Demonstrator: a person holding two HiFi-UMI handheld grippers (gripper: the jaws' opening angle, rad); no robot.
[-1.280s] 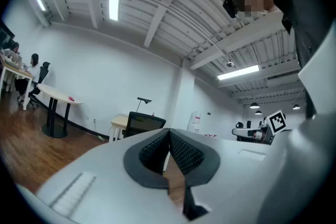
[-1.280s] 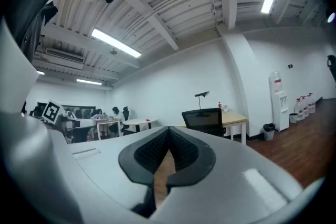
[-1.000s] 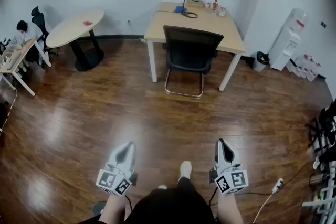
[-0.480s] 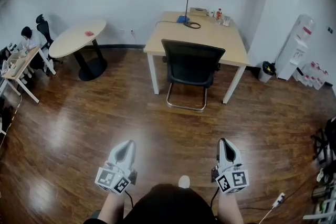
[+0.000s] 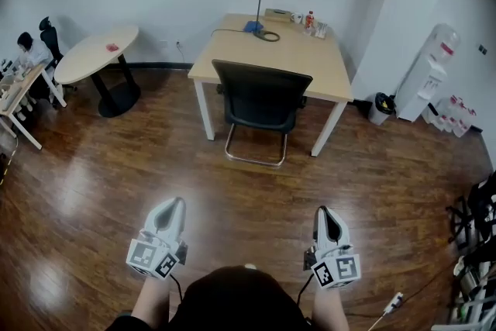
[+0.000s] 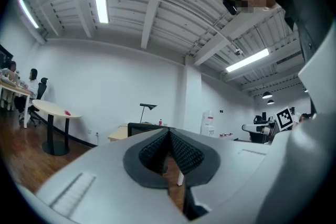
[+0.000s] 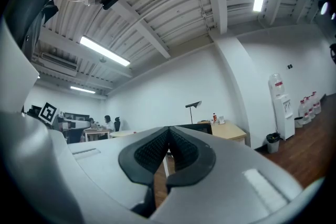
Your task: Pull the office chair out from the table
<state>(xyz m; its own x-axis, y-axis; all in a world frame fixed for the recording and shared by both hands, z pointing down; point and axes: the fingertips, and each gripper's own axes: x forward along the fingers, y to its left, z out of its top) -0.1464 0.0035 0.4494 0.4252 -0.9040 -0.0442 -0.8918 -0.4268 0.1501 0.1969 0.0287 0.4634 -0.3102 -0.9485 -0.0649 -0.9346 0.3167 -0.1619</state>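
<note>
A black office chair (image 5: 260, 101) with a chrome sled base stands pushed in at the near side of a light wooden table (image 5: 279, 58); its back faces me. My left gripper (image 5: 173, 208) is shut and empty, low at the left of the head view, well short of the chair. My right gripper (image 5: 323, 216) is shut and empty too, low at the right. Both point level toward the chair. In the left gripper view the chair's back (image 6: 137, 127) peeks over the shut jaws; in the right gripper view the chair's back (image 7: 198, 126) shows just past them.
A black desk lamp (image 5: 263, 4) and small bottles stand on the table. A round table (image 5: 94, 56) is at the left, with a seated person (image 5: 27, 50) at a desk beyond it. A water dispenser (image 5: 425, 74) and a bin (image 5: 380, 106) stand at the right. Brown wooden floor (image 5: 232, 198) lies between me and the chair.
Both grippers and the head view have moved forward toward the chair and table, which now appear nearer. Both grippers stayed shut.
</note>
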